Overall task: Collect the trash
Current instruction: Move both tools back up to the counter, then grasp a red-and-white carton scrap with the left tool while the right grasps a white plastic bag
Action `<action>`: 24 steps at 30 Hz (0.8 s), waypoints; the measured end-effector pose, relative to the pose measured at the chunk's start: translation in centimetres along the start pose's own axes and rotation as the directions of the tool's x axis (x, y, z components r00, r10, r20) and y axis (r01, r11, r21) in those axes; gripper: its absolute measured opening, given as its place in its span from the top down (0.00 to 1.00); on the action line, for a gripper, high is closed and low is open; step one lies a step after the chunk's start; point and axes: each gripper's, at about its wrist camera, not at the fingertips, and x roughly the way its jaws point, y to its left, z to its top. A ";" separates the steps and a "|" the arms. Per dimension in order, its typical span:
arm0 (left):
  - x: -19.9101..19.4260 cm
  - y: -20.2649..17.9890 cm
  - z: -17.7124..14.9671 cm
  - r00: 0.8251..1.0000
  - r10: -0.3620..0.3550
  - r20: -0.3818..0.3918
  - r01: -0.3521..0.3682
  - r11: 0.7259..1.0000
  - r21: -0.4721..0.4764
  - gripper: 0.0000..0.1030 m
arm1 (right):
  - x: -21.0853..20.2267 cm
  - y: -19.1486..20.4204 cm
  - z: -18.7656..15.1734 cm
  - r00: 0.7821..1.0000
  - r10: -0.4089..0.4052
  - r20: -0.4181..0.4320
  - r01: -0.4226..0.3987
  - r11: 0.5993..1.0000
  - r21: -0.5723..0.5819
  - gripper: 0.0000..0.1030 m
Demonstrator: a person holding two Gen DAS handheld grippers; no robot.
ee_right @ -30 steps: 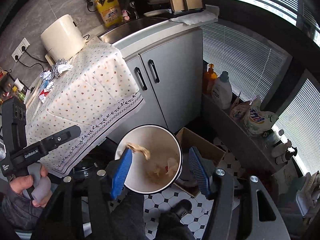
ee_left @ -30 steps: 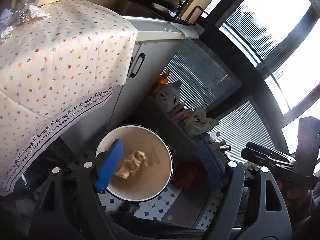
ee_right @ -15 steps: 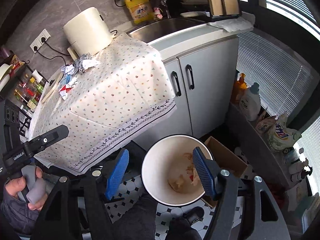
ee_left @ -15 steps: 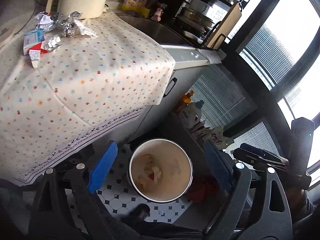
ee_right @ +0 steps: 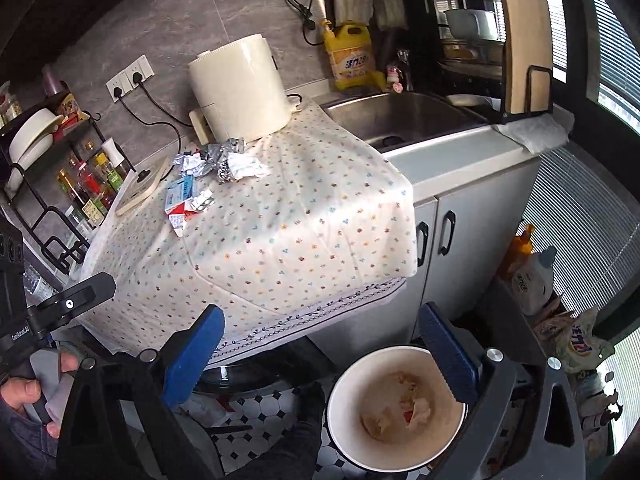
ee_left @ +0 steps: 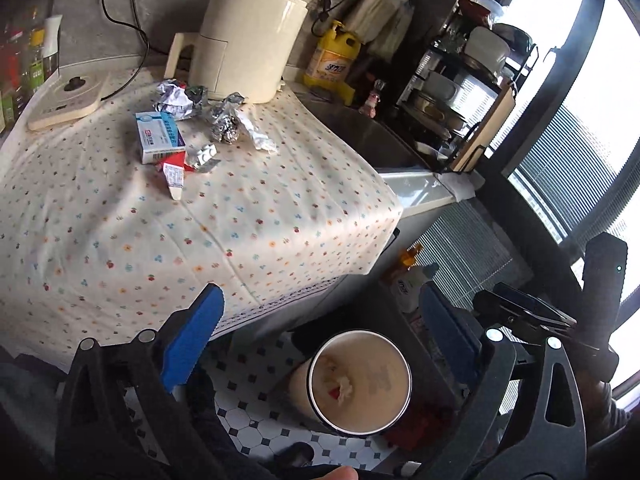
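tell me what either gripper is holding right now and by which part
Nothing is held. The left gripper and right gripper both have their jaws opening with nothing between the pads; the crumpled trash already lies in the bin below.

A cream plastic cylindrical appliance (ee_right: 240, 88) stood at the back of a floral-print cotton tablecloth (ee_right: 288, 236), beside a stainless-steel sink (ee_right: 400, 114), a yellow detergent jug (ee_right: 352, 58), an upright wooden cutting board (ee_right: 524, 40), white double-door cabinets (ee_right: 448, 240) and a black-and-white tiled floor (ee_left: 248, 412).
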 end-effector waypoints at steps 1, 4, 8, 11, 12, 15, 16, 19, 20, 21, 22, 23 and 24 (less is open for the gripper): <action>-0.2 0.3 0.2 1.000 0.005 0.006 -0.005 1.000 -0.002 0.06 | 0.3 0.6 0.4 1.000 0.004 -0.002 -0.004 1.000 -0.006 0.08; -0.6 1.6 1.1 1.000 0.015 0.022 -0.014 1.000 -0.010 0.06 | 1.2 2.2 1.3 1.000 0.016 -0.004 -0.016 1.000 -0.022 0.08; -0.9 3.0 2.1 0.999 0.027 0.034 -0.026 1.000 -0.011 0.06 | 2.6 4.0 2.4 1.000 0.029 -0.010 -0.029 0.999 -0.031 0.08; -1.0 4.4 2.9 0.998 0.044 0.044 -0.043 0.999 -0.016 0.06 | 3.7 5.2 3.3 0.999 0.034 -0.013 -0.034 0.999 -0.038 0.08; -1.1 4.9 3.2 0.998 0.043 0.049 -0.042 0.999 -0.022 0.06 | 4.1 5.6 3.7 0.999 0.036 -0.015 -0.036 0.999 -0.041 0.08; -1.0 6.4 4.1 0.997 0.050 0.059 -0.048 0.998 -0.032 0.06 | 5.2 6.9 4.8 0.999 0.038 -0.014 -0.039 0.998 -0.054 0.08; -0.9 6.9 4.4 0.997 0.053 0.062 -0.051 0.998 -0.034 0.06 | 5.6 7.3 5.1 0.999 0.039 -0.014 -0.040 0.998 -0.058 0.08; -0.5 8.4 5.3 0.996 0.057 0.065 -0.054 0.998 -0.041 0.06 | 6.9 8.3 6.2 0.999 0.044 -0.012 -0.045 0.997 -0.064 0.08; -0.3 8.9 5.6 0.996 0.056 0.065 -0.053 0.998 -0.041 0.06 | 7.3 8.6 6.5 0.999 0.042 -0.012 -0.043 0.997 -0.065 0.08; -0.1 9.3 5.8 0.996 0.057 0.065 -0.054 0.998 -0.041 0.06 | 7.8 8.9 6.8 0.999 0.040 -0.016 -0.041 0.997 -0.064 0.08; 0.1 9.8 6.1 0.996 0.058 0.064 -0.055 0.998 -0.042 0.06 | 8.3 9.2 7.1 0.999 0.040 -0.018 -0.041 0.997 -0.060 0.08; 0.4 10.3 6.4 0.996 0.054 0.064 -0.051 0.998 -0.044 0.06 | 8.6 9.4 7.3 0.999 0.039 -0.018 -0.040 0.998 -0.058 0.08; 0.6 10.7 6.6 0.997 0.046 0.064 -0.043 0.998 -0.046 0.06 | 8.9 9.7 7.6 0.999 0.035 -0.016 -0.036 0.998 -0.058 0.08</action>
